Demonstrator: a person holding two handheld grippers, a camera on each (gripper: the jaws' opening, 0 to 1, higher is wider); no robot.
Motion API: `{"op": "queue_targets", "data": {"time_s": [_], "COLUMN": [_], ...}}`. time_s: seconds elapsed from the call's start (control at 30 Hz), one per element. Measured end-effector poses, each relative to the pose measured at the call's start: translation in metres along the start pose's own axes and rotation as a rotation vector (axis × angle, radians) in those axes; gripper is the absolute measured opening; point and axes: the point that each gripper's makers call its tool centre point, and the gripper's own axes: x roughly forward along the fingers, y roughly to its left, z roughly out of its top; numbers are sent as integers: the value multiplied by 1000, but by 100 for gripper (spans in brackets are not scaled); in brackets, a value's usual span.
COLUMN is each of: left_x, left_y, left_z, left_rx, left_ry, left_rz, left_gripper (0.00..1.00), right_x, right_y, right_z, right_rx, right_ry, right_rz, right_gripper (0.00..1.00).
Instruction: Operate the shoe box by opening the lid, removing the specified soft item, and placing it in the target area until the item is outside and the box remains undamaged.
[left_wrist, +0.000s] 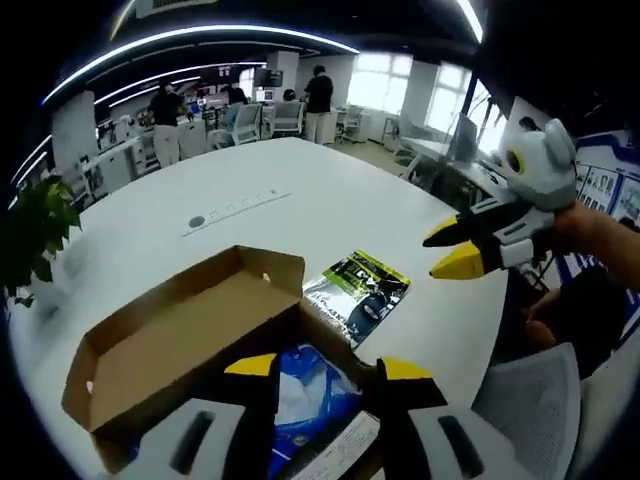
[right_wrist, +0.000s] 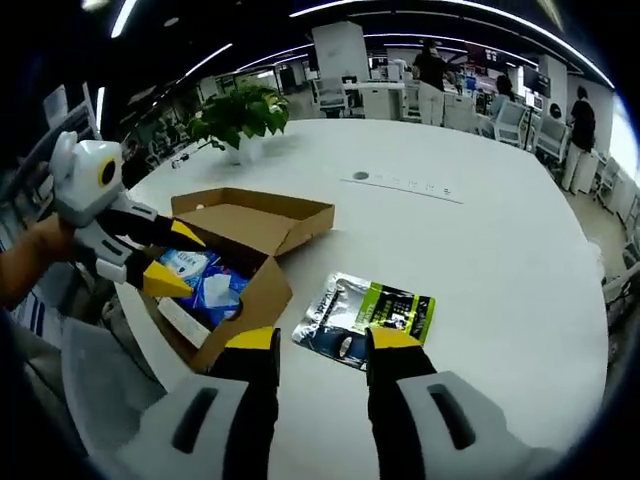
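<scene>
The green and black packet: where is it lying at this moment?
The packet lies flat on the white table, outside and just beside the open cardboard box. In the right gripper view it sits just ahead of that gripper's open jaws.

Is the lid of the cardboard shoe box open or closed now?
Open. The lid is folded back flat on the table, and the shoe box shows a blue soft packet inside.
</scene>
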Motion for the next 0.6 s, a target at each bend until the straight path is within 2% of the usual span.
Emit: {"op": "queue_targets", "data": {"time_s": [0.37,0.6], "left_x": [-47,-71], "left_y": [25,41], "left_z": [-25,-36], "left_rx": [-56,-77], "left_ry": [-37,-71], "left_rz": [40,55], "left_gripper": [52,65], "right_x": [11,24], "right_y": [48,76], "right_z": [7,12], "right_rx": [-40,-59], "right_ry": [-3,-10], "right_rz": [87,154], "right_gripper": [39,45]}}
